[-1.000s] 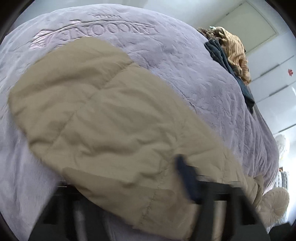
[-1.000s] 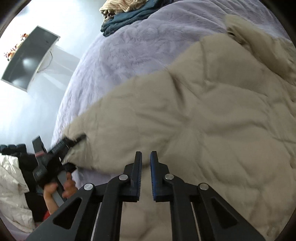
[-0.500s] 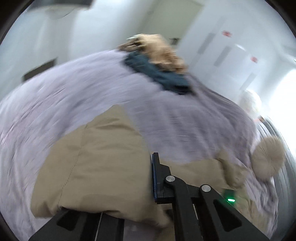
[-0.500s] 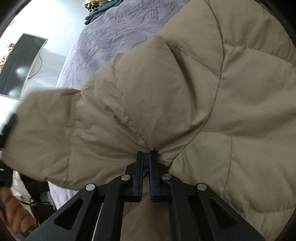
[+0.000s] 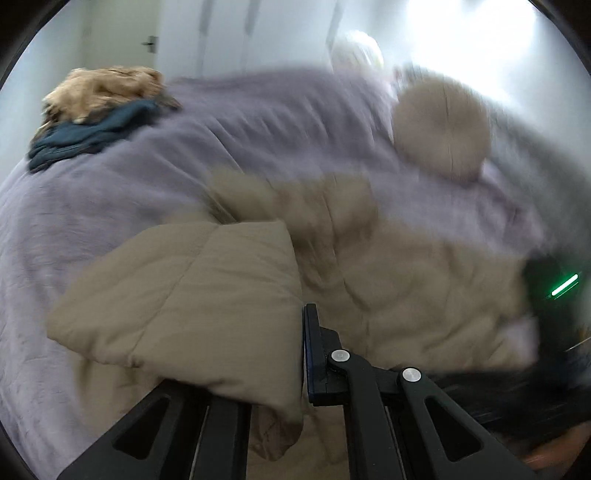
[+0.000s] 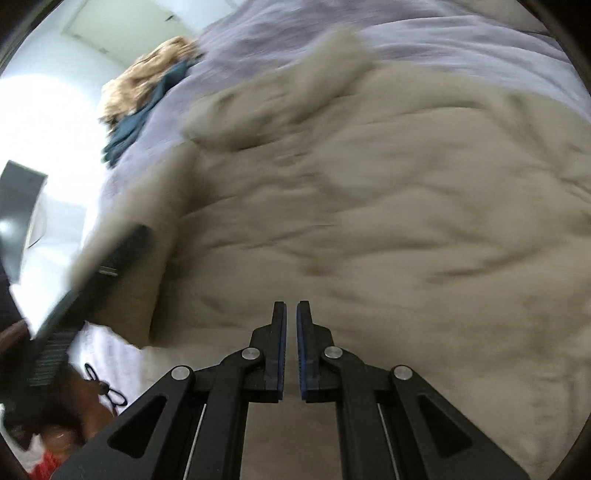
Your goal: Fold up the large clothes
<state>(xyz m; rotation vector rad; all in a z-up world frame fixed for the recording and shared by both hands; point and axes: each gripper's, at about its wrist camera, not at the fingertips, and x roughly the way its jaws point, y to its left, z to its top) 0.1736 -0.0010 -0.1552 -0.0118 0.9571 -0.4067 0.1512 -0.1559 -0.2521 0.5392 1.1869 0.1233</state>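
Beige quilted jacket (image 6: 388, 221) lay spread on the lilac plush bedspread (image 5: 110, 206) (both views motion-blurred). Left gripper (image 5: 301, 354) was clamped on a folded flap of the jacket, which draped over its left finger. Right gripper (image 6: 291, 350) was closed to a narrow slit above the jacket, nothing between the jaws. Heap of tan and dark blue clothes (image 5: 96, 114) sat at the far edge of the bed, round beige cushion (image 5: 441, 129) near the white wardrobe doors (image 5: 229, 33).

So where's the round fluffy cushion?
In the left wrist view the round cushion sits upper right on the purple blanket, beyond the beige puffy coat and across from the clothes pile.
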